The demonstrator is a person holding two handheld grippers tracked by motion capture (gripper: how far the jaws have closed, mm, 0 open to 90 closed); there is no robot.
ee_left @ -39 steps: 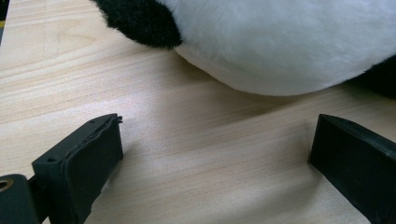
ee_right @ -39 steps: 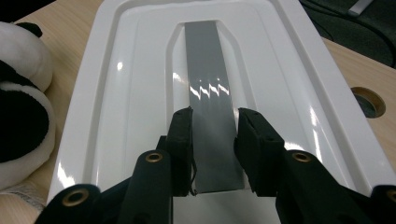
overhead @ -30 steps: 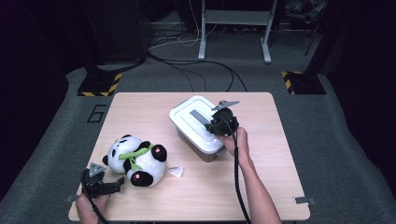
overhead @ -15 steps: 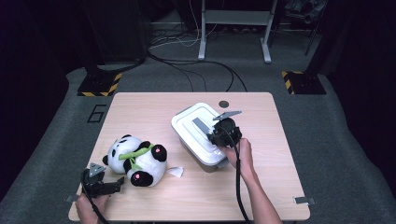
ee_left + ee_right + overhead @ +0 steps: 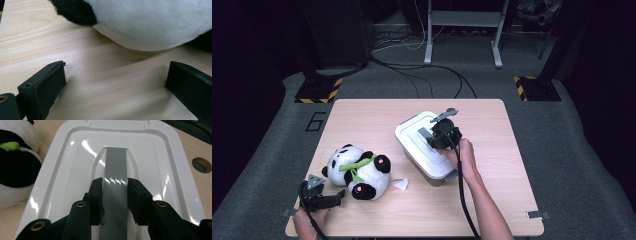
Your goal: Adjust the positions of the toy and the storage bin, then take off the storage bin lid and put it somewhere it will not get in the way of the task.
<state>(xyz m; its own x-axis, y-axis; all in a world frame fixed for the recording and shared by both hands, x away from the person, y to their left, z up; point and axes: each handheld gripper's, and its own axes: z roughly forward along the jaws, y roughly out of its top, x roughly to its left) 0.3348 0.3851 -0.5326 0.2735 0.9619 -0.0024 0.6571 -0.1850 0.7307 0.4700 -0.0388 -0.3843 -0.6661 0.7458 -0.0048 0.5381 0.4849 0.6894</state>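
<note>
You're at the lid-lifting step: your right tool [image 5: 115,186] is pinched on the grey handle [image 5: 115,167] of the white lid [image 5: 424,142], mid-frame in the high view, box [image 5: 439,176] on the surface [image 5: 362,115]. Next move wants a straight pull up, I'd say, grip kept firm. Your left tool [image 5: 113,82] sits wide open, holding nothing, low left beside the panda [image 5: 359,172].

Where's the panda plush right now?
The panda plush lies front-left on the table in the high view, between the left gripper and the white lidded box.
</note>
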